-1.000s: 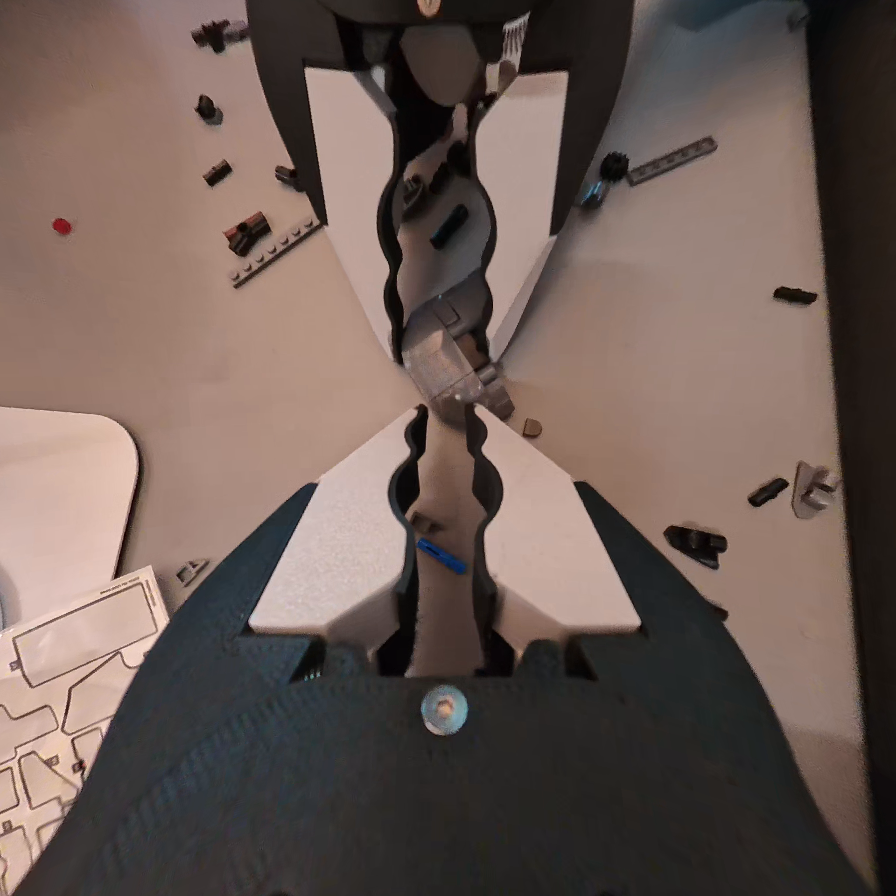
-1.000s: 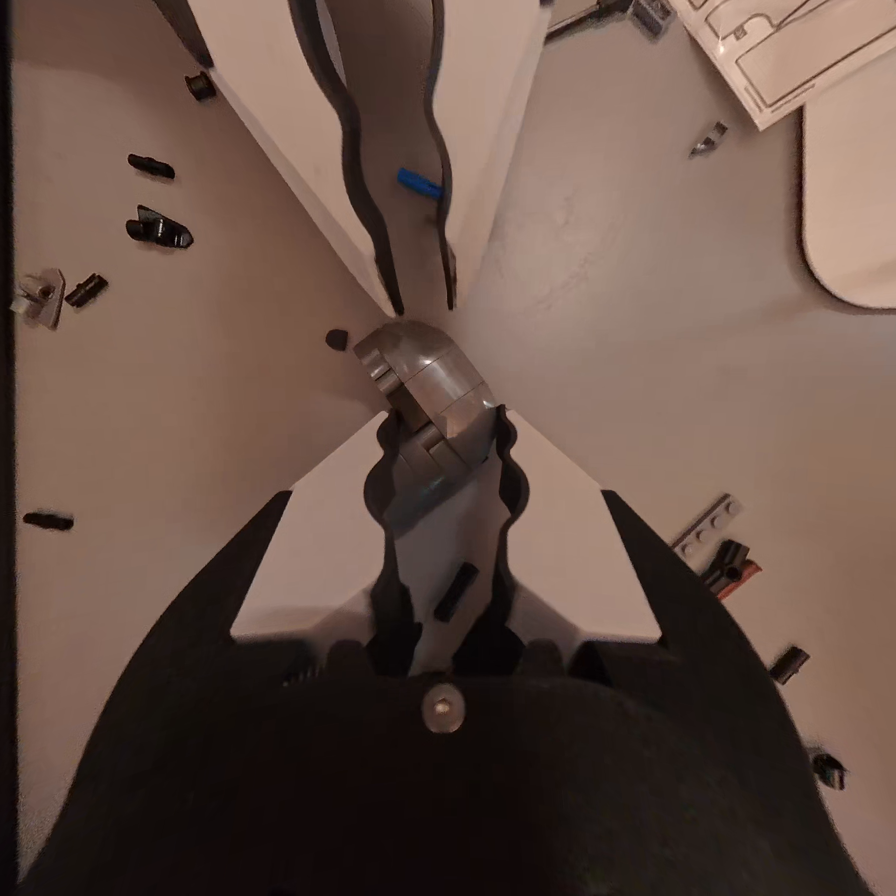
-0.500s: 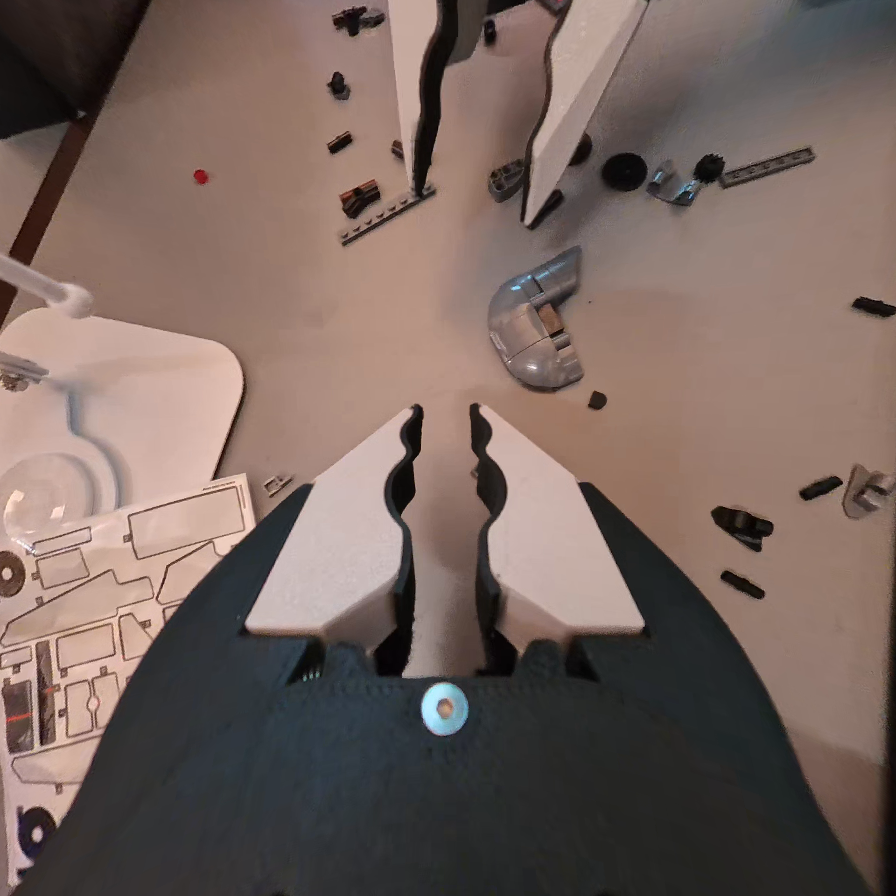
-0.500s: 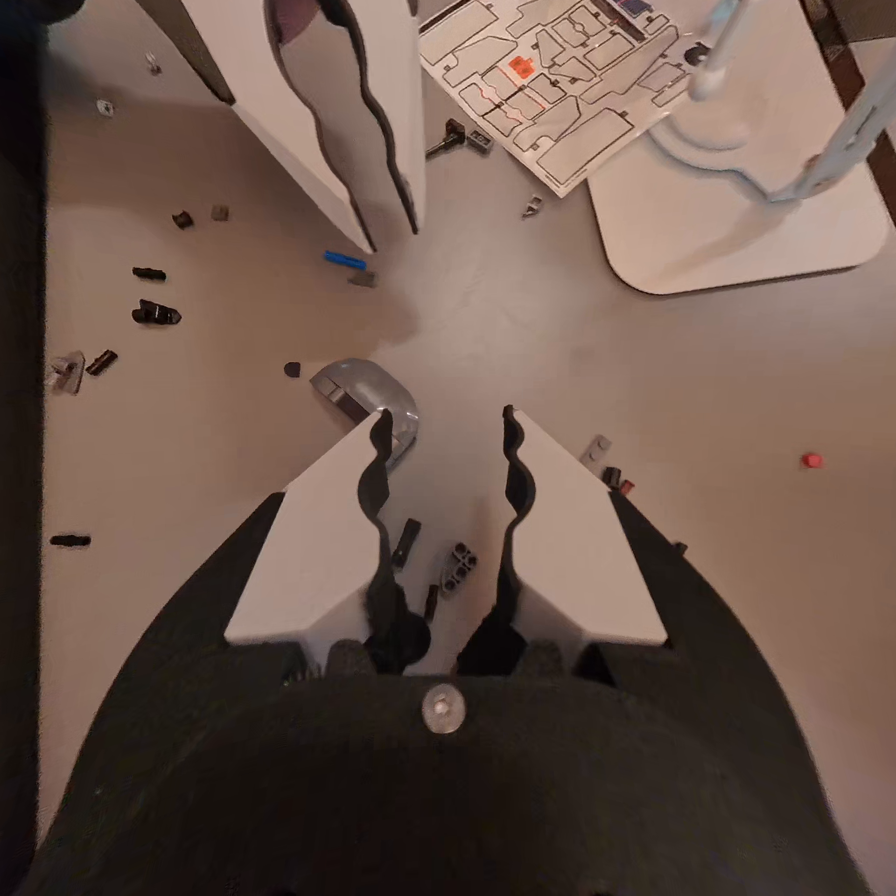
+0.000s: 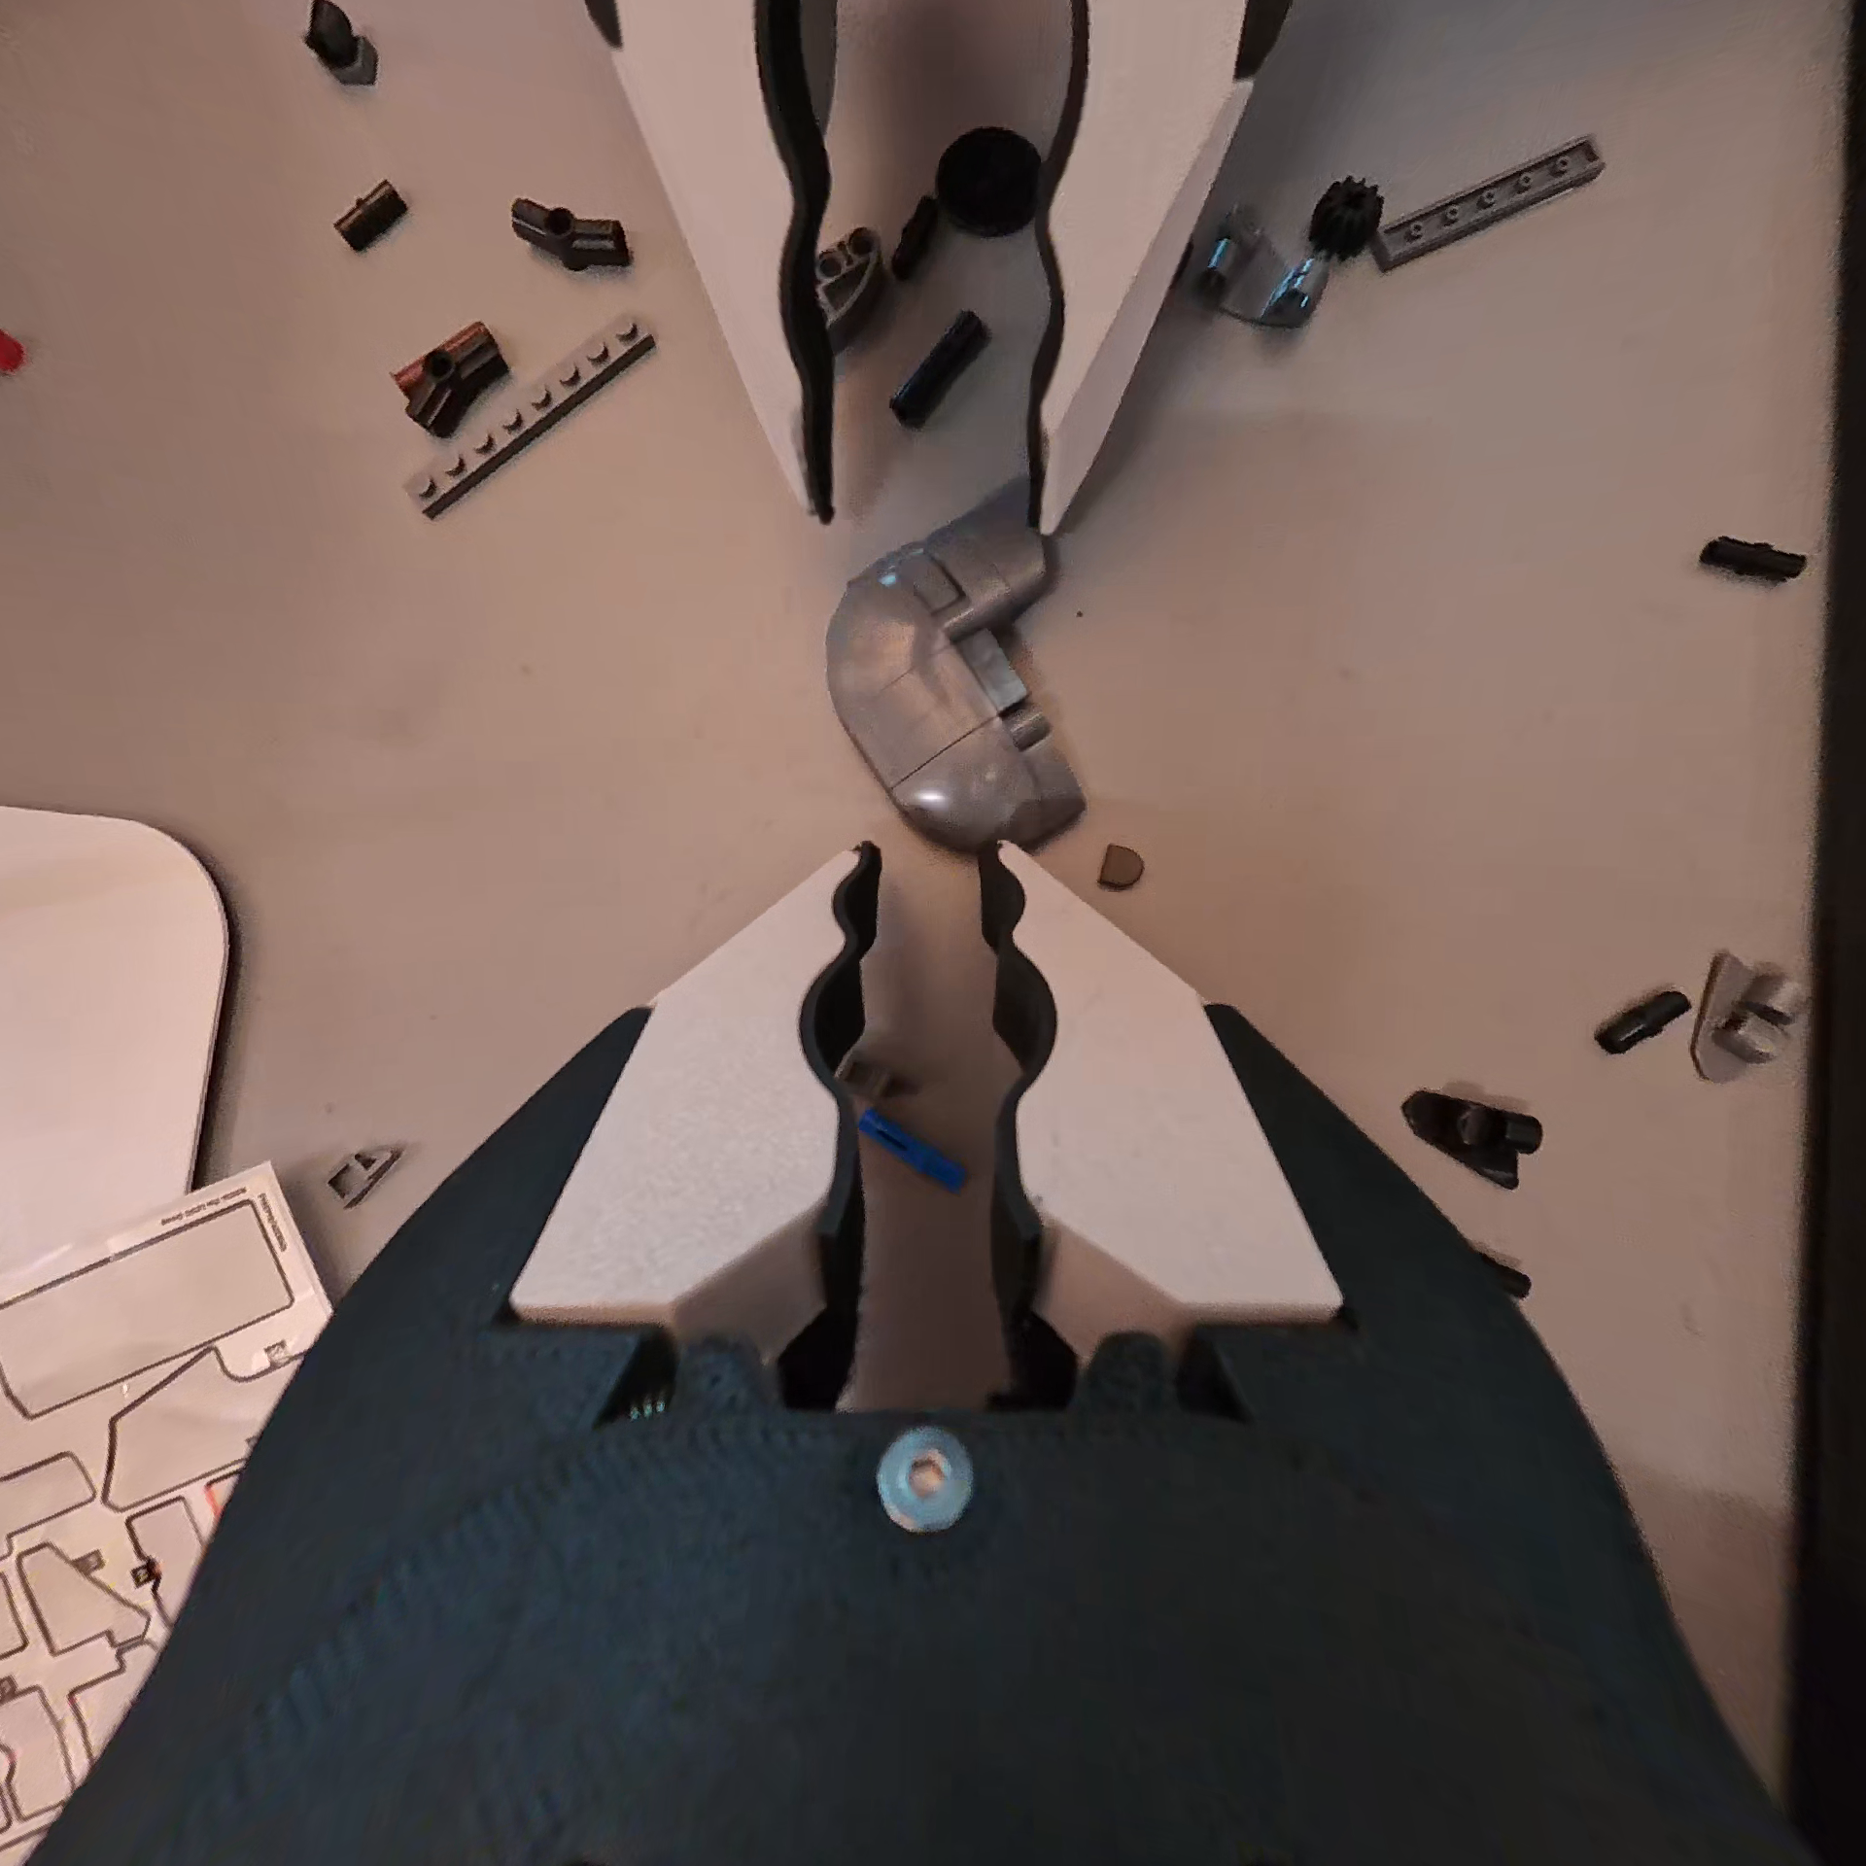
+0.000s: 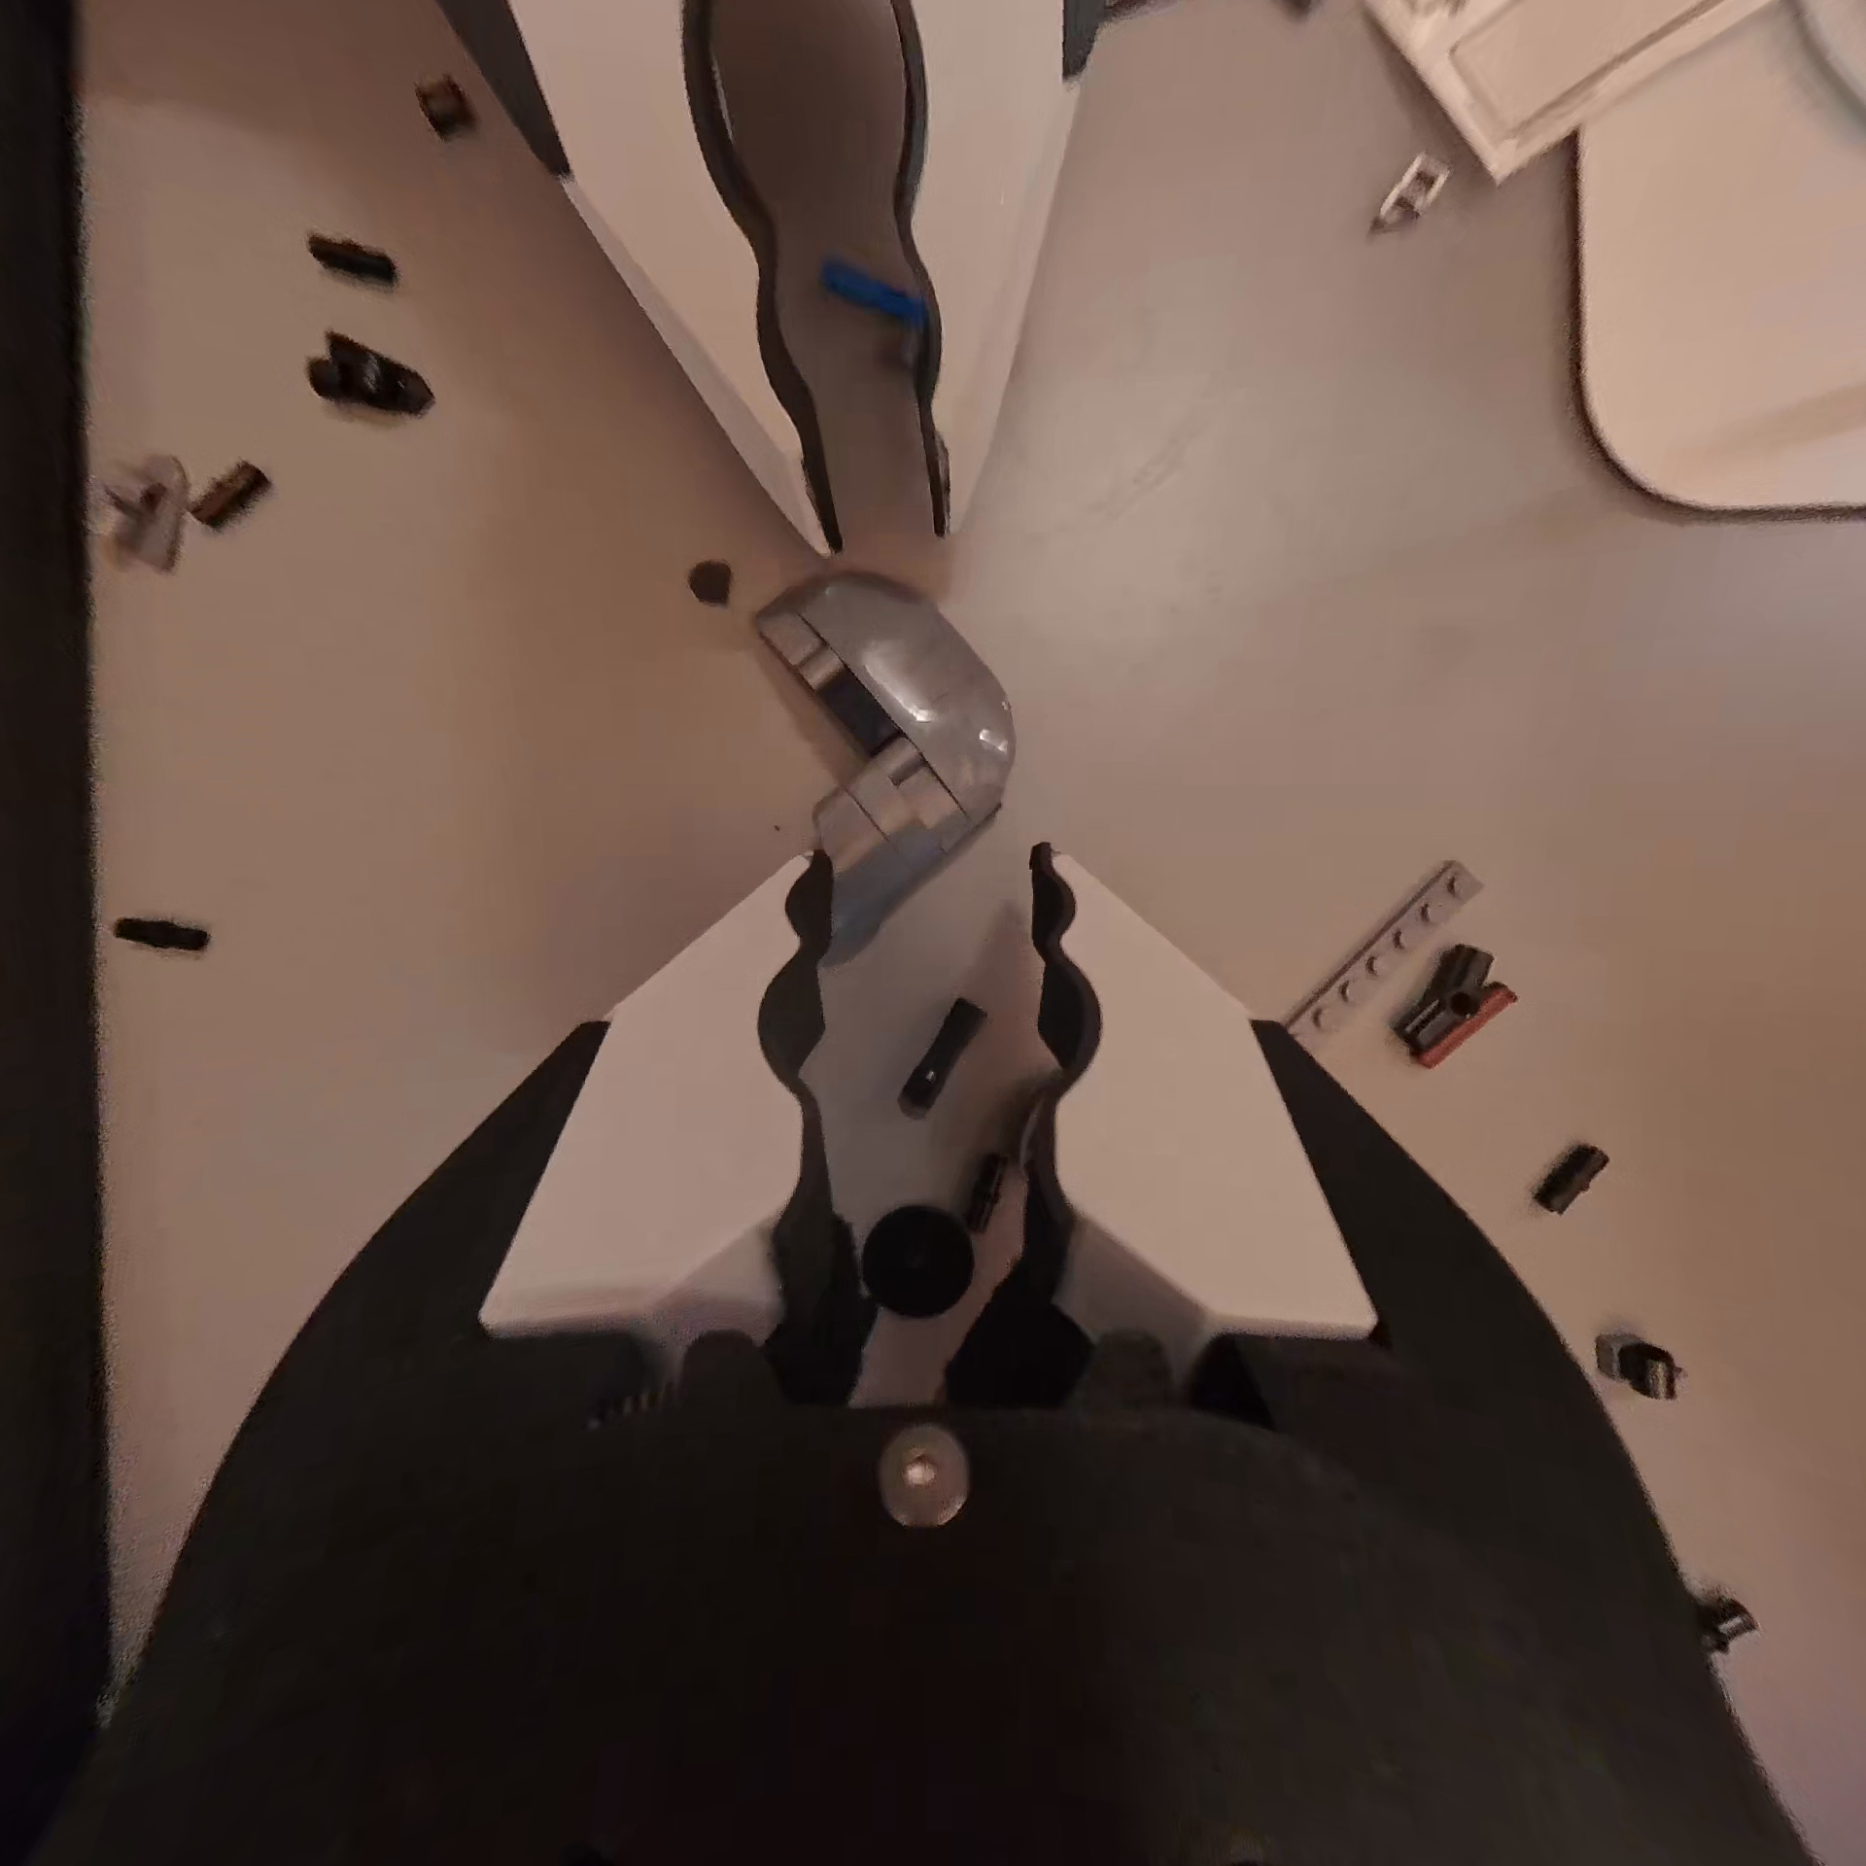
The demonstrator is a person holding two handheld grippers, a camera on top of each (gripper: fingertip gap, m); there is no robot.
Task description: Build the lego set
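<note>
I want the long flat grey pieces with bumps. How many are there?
2. One long grey plate lies at the left wrist view's upper left, beside a black-and-brown piece; the other is upper right, by a small black gear. More may be hidden.

The sticker sheet (image 5: 121, 1414) runs off the frame's edge; the red piece (image 5: 8, 350) seems cut off too.

Your right claw (image 6: 924, 858): jaws parted, nothing gripped | grey curved lego assembly (image 6: 899, 707): lying on the desk (image 6: 1262, 656), one end between your fingertips (image 6: 818, 878) | left claw (image 6: 884, 540): opposite, tips just beyond the assembly | black pin (image 6: 942, 1055) and black wheel (image 6: 917, 1260): between your fingers.
</note>
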